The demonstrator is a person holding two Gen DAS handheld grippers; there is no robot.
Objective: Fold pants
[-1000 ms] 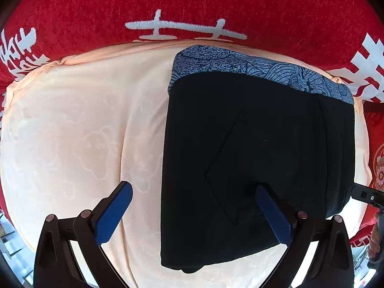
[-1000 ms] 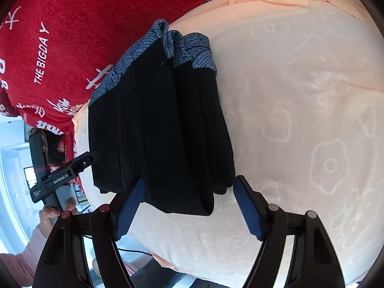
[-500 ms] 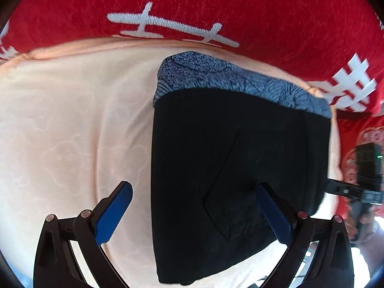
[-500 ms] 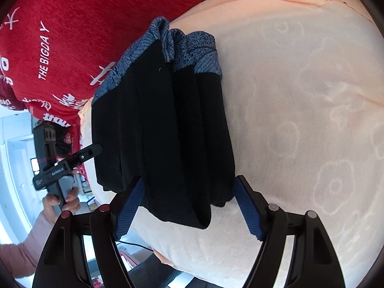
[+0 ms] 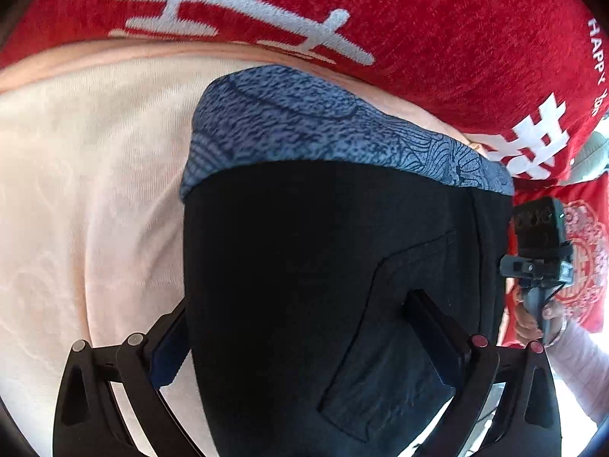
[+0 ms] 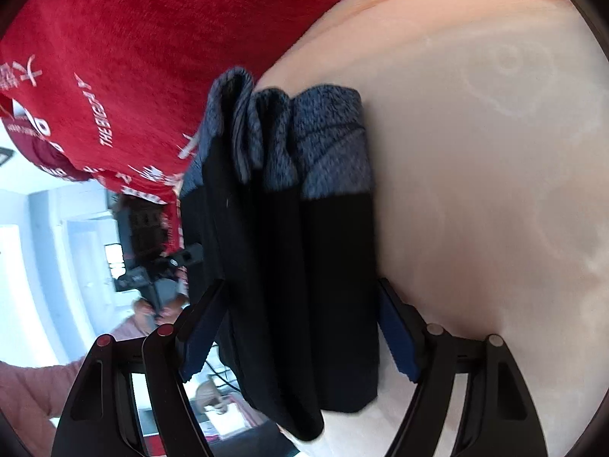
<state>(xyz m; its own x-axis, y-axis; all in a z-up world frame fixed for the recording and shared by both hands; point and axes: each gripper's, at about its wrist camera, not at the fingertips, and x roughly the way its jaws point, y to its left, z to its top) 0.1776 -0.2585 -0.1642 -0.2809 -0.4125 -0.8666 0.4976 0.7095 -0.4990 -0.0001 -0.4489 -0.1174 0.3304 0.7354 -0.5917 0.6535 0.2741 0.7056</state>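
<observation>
The folded black pants point(image 5: 304, 285) lie on my peach blanket point(image 5: 83, 190), blue waistband at twelve o'clock. My left claw point(image 5: 300, 335) and right claw point(image 6: 300, 327) both straddle them, jaws wide, pinching nothing. Red cover point(image 5: 418, 19) lies beyond.

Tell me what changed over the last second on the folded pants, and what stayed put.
Both grippers came down onto the near end of the folded pants. The left gripper now has its fingers astride one part of that end; the right gripper straddles the stacked layers. Nothing is gripped yet. The pants stayed folded on the peach blanket, blue waistband at the far end, fingers as wide as before.
</observation>
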